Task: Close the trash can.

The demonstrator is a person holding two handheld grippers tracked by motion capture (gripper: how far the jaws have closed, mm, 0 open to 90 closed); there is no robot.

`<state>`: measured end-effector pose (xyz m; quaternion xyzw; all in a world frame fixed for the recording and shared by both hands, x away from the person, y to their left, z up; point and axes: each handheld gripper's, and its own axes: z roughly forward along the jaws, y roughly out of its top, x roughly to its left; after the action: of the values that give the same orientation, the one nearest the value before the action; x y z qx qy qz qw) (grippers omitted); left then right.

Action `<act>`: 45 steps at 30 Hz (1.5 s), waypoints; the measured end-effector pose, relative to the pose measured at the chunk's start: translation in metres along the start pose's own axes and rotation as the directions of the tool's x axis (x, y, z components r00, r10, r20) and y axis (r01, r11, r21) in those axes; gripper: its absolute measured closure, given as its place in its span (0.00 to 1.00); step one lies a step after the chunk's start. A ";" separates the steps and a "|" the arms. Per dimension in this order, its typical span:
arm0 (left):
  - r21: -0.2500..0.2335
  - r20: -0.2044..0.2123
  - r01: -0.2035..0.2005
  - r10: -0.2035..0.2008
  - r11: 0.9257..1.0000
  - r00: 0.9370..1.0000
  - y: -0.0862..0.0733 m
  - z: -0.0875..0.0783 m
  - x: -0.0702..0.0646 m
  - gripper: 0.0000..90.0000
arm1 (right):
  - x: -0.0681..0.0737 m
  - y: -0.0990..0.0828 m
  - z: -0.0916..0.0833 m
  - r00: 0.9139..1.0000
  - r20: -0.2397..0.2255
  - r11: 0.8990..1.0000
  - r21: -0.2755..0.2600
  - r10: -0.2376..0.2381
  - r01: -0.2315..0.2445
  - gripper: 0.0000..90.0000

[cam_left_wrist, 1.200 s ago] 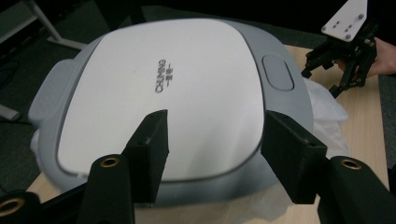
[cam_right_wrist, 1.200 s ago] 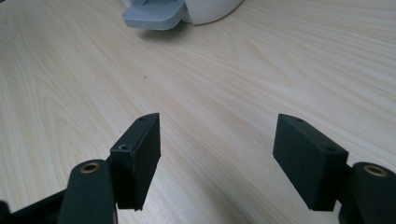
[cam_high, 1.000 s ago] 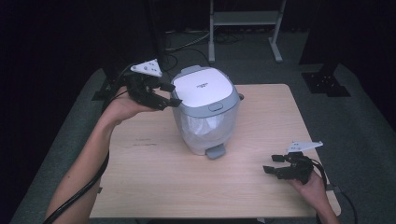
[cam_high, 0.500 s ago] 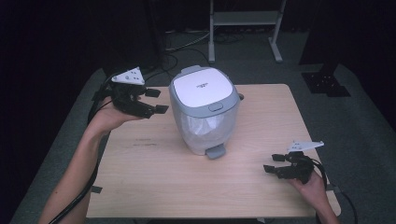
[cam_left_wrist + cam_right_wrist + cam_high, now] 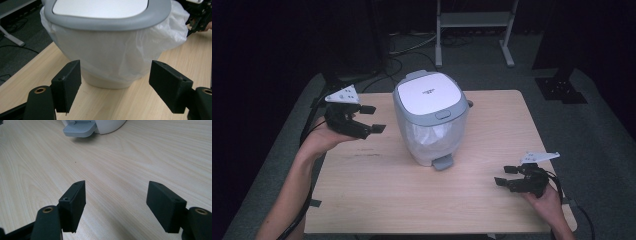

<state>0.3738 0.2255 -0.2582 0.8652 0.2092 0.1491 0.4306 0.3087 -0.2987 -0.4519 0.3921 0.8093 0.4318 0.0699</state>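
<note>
We see the bin (image 5: 430,117), lid shut and a white liner (image 5: 140,50) bulging under the rim, standing on the bench (image 5: 377,195) near the middle of its far edge. Our left tool (image 5: 371,119) hovers just beside the bin's left side, its jaws apart, having just been opening with nothing between them. Our right tool (image 5: 506,176) sits near the bench's near right corner, jaws apart and empty, facing the bin's pedal (image 5: 79,129).

Grey-white bin (image 5: 430,117) — pale wood table (image 5: 492,130)
</note>
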 end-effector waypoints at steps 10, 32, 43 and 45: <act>0.017 0.005 0.039 -0.039 0.999 0.999 -0.022 0.006 -0.002 0.24 | 0.001 -0.001 -0.001 1.000 0.007 1.000 0.001 -0.007 0.007 0.34; 0.034 -0.008 0.100 -0.100 0.994 0.995 -0.070 0.021 -0.008 0.20 | 0.005 -0.003 -0.005 1.000 0.014 1.000 -0.003 -0.002 0.002 0.34; 0.035 -0.023 0.113 -0.112 0.993 0.993 -0.088 0.026 -0.017 0.19 | 0.005 -0.005 -0.004 1.000 0.015 1.000 0.004 -0.002 0.002 0.34; 0.035 -0.024 0.113 -0.112 0.993 0.993 -0.089 0.026 -0.017 0.19 | 0.006 -0.005 -0.004 1.000 0.014 1.000 0.005 -0.004 0.004 0.34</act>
<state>0.3493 0.2480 -0.3466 0.8580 0.2653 0.1304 0.4201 0.2998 -0.2988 -0.4518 0.3938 0.8107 0.4266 0.0755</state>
